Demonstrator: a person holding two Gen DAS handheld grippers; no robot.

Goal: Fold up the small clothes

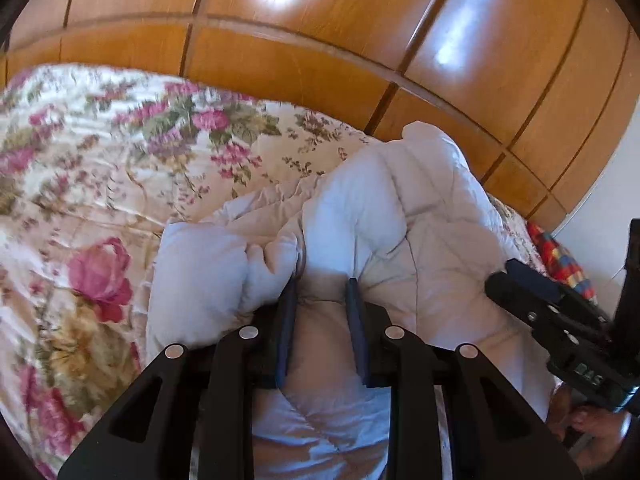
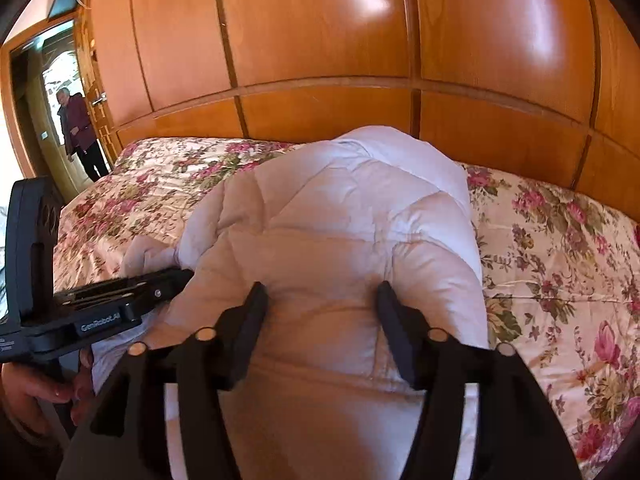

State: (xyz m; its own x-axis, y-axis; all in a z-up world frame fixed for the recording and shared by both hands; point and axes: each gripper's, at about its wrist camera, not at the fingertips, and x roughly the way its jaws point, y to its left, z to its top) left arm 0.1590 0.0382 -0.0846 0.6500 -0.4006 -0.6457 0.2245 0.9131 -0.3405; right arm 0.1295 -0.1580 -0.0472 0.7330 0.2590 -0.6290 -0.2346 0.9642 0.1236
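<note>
A white quilted puffy garment (image 1: 400, 208) lies bunched on the floral bedspread (image 1: 80, 184); it also shows in the right wrist view (image 2: 340, 220). My left gripper (image 1: 323, 286) has its fingers partly apart with a fold of the garment between them. My right gripper (image 2: 322, 292) is open wide, its fingers pressed against the garment's top. The right gripper also appears at the right edge of the left wrist view (image 1: 520, 276). The left gripper shows at the left of the right wrist view, with only part of one finger (image 2: 176, 276) visible against the garment's side.
The bed (image 2: 560, 248) with floral cover stands against a wooden panelled wall (image 2: 320, 40). A person (image 2: 78, 132) stands in a doorway at far left. A colourful checked cloth (image 1: 560, 256) lies at the bed's right edge.
</note>
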